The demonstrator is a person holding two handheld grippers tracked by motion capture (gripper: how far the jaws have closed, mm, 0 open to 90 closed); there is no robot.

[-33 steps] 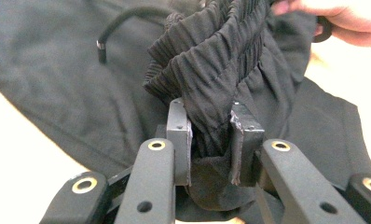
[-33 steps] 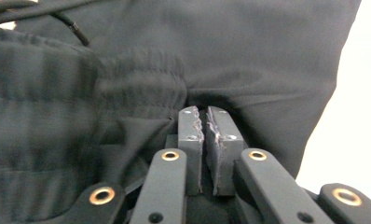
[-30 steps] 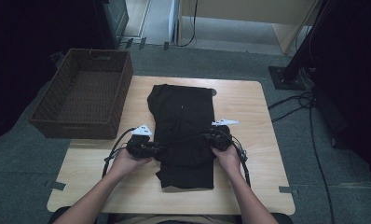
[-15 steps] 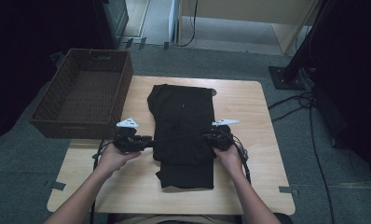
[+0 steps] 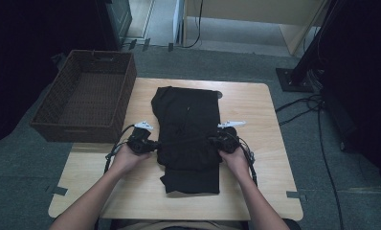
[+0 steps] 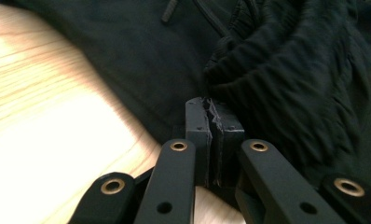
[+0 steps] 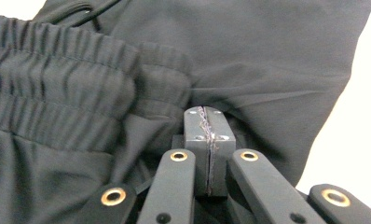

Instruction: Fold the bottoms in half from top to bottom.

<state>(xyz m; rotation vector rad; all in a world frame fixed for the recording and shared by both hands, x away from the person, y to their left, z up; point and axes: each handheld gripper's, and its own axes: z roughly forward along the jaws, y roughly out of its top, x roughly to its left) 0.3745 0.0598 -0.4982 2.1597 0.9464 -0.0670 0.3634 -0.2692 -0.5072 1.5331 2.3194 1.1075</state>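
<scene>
In the left gripper view the left claw (image 6: 210,122) shows its two black blocky jaws pressed flat together at lower centre, a scuffed seam between them, brass rivets on the matte links below; whether cloth is caught there cannot be told, though the ribbed, gathered edge of the black garment (image 6: 286,79) lies just beyond the tips. In the right gripper view the right claw (image 7: 209,125) is likewise clenched, lint along its seam, smooth dark fabric bunching against it and an elastic, ruched waistband at the left of the frame. From the high view the left claw (image 5: 152,143) sits at the garment's left edge and the right claw (image 5: 212,141) at its right edge, a taut crease running between them. The garment (image 5: 188,115) lies folded in a long rectangle at the centre of the pale wood-grain worktop (image 5: 255,110), beside a dark woven wicker basket (image 5: 83,98) at the upper left. Compared with half a second ago, the left claw has moved inward to the cloth's edge.
</scene>
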